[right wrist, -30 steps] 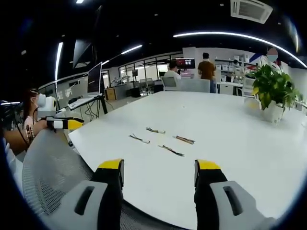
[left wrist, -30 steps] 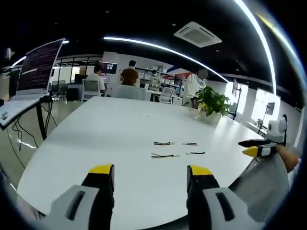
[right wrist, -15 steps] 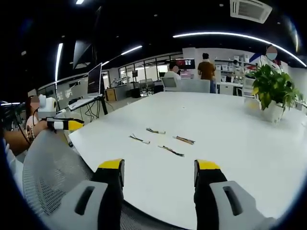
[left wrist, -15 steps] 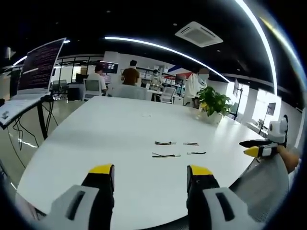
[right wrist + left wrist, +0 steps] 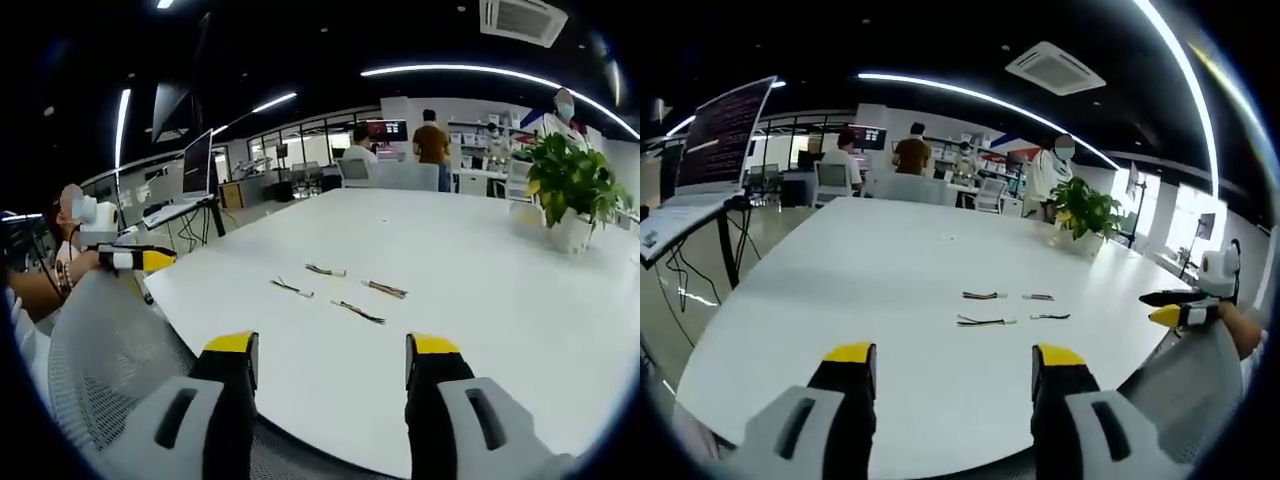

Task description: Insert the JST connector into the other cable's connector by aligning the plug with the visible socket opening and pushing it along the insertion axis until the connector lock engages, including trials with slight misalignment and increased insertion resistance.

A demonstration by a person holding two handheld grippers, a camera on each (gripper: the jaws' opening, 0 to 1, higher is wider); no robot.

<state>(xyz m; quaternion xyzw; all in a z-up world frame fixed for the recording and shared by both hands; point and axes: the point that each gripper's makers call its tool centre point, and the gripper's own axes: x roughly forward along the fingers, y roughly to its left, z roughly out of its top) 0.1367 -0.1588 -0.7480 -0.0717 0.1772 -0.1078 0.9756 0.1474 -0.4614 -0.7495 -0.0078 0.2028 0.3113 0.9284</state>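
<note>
white surface [image 5: 840, 290] carries four short cables well ahead of both grippers, none joined as far as can be told: one cable [image 5: 983, 322] lies nearest in the left gripper view. left gripper [image 5: 955, 375] and right gripper [image 5: 330, 365] hover with jaws spread and empty. nothing is picked up yet; grasping, aligning and insertion all remain.

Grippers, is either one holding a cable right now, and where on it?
Nothing is held. The left gripper and right gripper are both open and empty; the four short cables lie on the white table ahead of them.
</note>
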